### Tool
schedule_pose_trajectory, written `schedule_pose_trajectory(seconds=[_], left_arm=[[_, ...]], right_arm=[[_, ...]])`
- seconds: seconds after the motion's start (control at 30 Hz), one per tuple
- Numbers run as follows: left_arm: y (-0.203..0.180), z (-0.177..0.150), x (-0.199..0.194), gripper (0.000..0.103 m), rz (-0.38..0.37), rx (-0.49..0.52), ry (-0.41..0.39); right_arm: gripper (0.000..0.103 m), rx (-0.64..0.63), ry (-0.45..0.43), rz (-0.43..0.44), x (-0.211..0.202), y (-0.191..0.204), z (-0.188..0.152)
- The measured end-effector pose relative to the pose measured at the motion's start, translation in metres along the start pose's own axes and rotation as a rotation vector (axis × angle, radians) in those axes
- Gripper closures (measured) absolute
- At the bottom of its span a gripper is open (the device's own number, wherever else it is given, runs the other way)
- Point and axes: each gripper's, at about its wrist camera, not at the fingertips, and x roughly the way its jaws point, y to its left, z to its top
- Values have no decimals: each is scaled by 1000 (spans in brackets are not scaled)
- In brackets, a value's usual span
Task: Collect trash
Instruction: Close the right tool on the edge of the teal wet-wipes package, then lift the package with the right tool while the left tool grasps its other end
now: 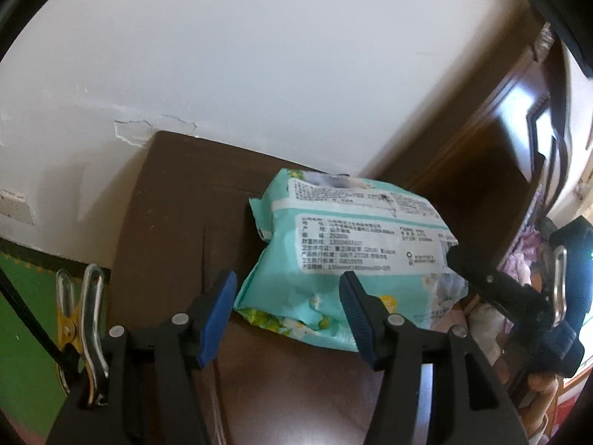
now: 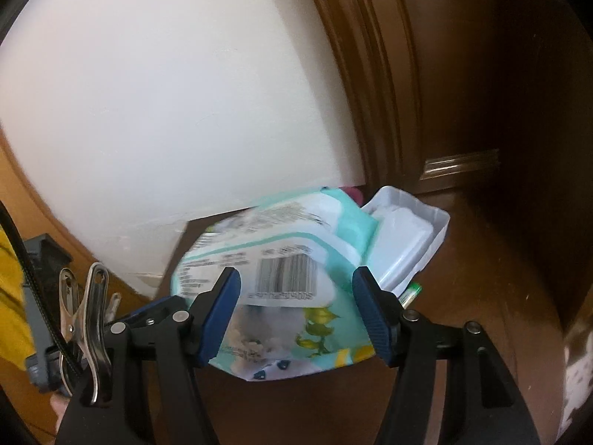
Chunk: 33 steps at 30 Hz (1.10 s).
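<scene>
The left gripper [image 1: 288,313] has its blue-padded jaws apart, one pad in front of the near corner of a teal wet-wipe pack [image 1: 344,259] and the other clear to its left, with no squeeze visible. The pack lies on a dark brown tabletop [image 1: 178,204], toward its right edge. Its upturned face carries a white label with rows of Chinese print too small to read; a recycling mark sits at the label's right end. A yellow clip [image 1: 68,319] hangs at the gripper's left side. Beyond the tabletop's far edge stands a white wall [image 1: 259,55] with cracked paint, and dark wooden furniture [image 1: 481,141] rises at the right.

In the right wrist view, the right gripper [image 2: 296,313] stands wide open with the pack's barcode end between its pads, which do not pinch it; the digits under the barcode are blurred. Just behind the pack lies a white plastic tray [image 2: 407,237] on the tabletop.
</scene>
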Motion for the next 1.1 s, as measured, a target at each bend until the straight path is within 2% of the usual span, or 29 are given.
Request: schedule_pose_trajectory(seconds=[0.3, 0.57, 0.77, 0.97, 1.1], left_arm=[[-8, -34, -41, 43, -60, 59, -6], [-37, -79, -59, 43, -50, 183, 39], [-49, -105, -50, 43, -23, 247, 105], [-51, -115, -43, 42, 35, 291, 123], [-51, -118, -43, 39, 52, 302, 99]], right_arm=[[38, -31, -37, 20, -51, 22, -44], [38, 25, -65, 18, -90, 19, -91], [38, 90, -52, 3, -98, 3, -120], [38, 100, -47, -47, -108, -6, -140], [38, 81, -49, -73, -105, -7, -148]])
